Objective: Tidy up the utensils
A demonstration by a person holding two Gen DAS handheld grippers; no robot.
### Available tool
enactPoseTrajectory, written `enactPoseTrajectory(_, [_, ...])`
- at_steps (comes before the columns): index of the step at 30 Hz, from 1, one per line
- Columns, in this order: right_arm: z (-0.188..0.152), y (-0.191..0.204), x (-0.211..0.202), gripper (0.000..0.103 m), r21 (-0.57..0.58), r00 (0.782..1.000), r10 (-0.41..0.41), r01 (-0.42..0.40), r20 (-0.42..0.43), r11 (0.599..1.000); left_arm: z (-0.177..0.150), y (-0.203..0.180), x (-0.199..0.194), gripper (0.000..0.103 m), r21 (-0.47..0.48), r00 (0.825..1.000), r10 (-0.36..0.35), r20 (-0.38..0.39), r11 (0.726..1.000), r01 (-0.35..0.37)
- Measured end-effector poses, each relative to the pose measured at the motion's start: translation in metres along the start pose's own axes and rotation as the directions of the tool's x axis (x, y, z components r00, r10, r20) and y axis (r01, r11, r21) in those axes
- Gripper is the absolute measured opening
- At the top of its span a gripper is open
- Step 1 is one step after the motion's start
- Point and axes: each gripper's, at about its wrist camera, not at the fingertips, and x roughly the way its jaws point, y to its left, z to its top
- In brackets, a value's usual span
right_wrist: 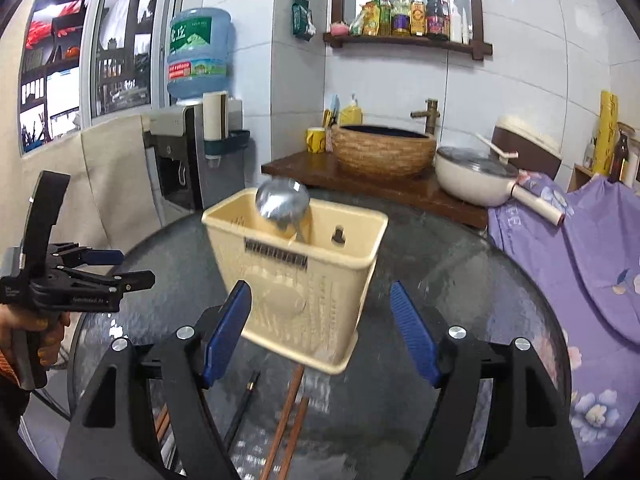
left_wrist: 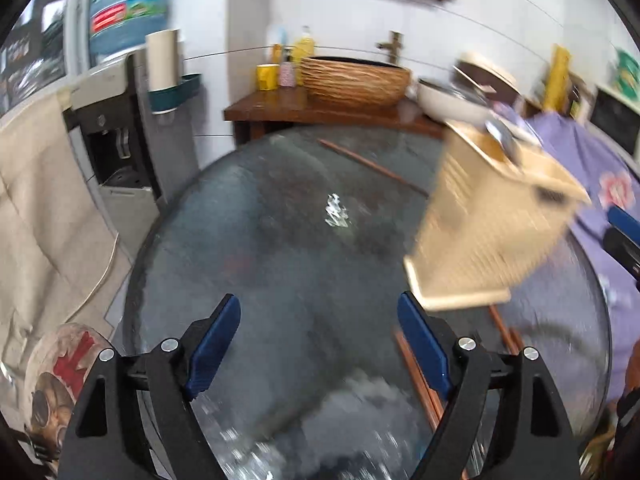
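Jaws apart; slatted cream plastic basket (right_wrist: pixel 304 280) tilted.

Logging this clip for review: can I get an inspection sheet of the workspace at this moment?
Surface: round dark glass table, wet-looking or textured.
Job's things: cream utensil basket, seemingly tilted, with a metal ladle in it; brown chopsticks lying on the glass near the basket; one more chopstick farther off.
Clutter: nothing seen on the table beyond the utensils.
Grippers: left gripper open, empty; right gripper open, nothing pressed between the pads.
Cables: nothing seen.
Surroundings: water dispenser, woven basin, white pan, purple floral cloth.
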Motion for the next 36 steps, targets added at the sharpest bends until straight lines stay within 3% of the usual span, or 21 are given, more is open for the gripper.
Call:
enactPoseTrajectory(4, [-0.030, 0.007, -0.001, 0.072, -0.002, 0.997, -0.003, 0.003, -0.072, 1.000, -0.022, -0.020, -0.003, 0.074, 0.037, 0.998, -0.063, -0.028, 0.997, 0.064])
enactPoseTrajectory(10, [-0.067, -0.001, -0.006, 0.072, 0.056, 0.993, -0.003, 0.010, -0.114, 0.998, -0.027, -0.008, 0.012, 0.061, -0.022, 0.996, -0.045, -0.073, 0.999, 0.044])
enactPoseTrajectory(12, [-0.076, -0.006, -0.011, 0.072, 0.078, 0.994, -0.004, 0.013, -0.108, 0.997, -0.029, -0.006, 0.012, 0.061, -0.026, 0.997, -0.045, -0.070, 0.999, 0.043])
enactPoseTrajectory(16, [-0.089, -0.018, -0.013, 0.080, 0.139, 0.994, -0.021, 0.036, -0.108, 0.990, -0.041, -0.003, 0.016, 0.073, -0.067, 0.998, -0.028, -0.062, 0.997, 0.024])
enactPoseTrajectory(22, [-0.102, -0.031, 0.006, 0.080, 0.204, 0.981, -0.071, 0.108, -0.182, 0.973, -0.053, -0.005, 0.041, 0.074, -0.115, 0.991, -0.006, -0.134, 0.993, -0.009])
enactPoseTrajectory(25, [-0.107, -0.040, 0.018, 0.081, 0.233, 0.967, -0.081, 0.138, -0.240, 0.963, -0.053, 0.000, 0.049, 0.087, -0.127, 0.990, 0.050, -0.135, 0.990, -0.067])
enactPoseTrajectory(27, [-0.110, -0.047, 0.022, 0.082, 0.260, 0.961, -0.081, 0.153, -0.266, 0.953, -0.052, 0.003, 0.050, 0.088, -0.130, 0.989, 0.061, -0.132, 0.988, -0.078])
enactPoseTrajectory(29, [-0.114, -0.053, 0.026, 0.090, 0.280, 0.948, -0.108, 0.195, -0.298, 0.940, -0.051, 0.004, 0.053, 0.097, -0.124, 0.986, 0.082, -0.143, 0.987, -0.100])
enactPoseTrajectory(32, [-0.113, -0.058, 0.030, 0.094, 0.284, 0.938, -0.127, 0.224, -0.322, 0.932, -0.046, 0.003, 0.067, 0.097, -0.079, 0.972, 0.140, -0.189, 0.984, -0.157])
enactPoseTrajectory(36, [-0.110, -0.059, 0.041, 0.096, 0.247, 0.922, -0.149, 0.247, -0.357, 0.937, -0.045, 0.004, 0.068, 0.097, -0.072, 0.972, 0.137, -0.189, 0.986, -0.153])
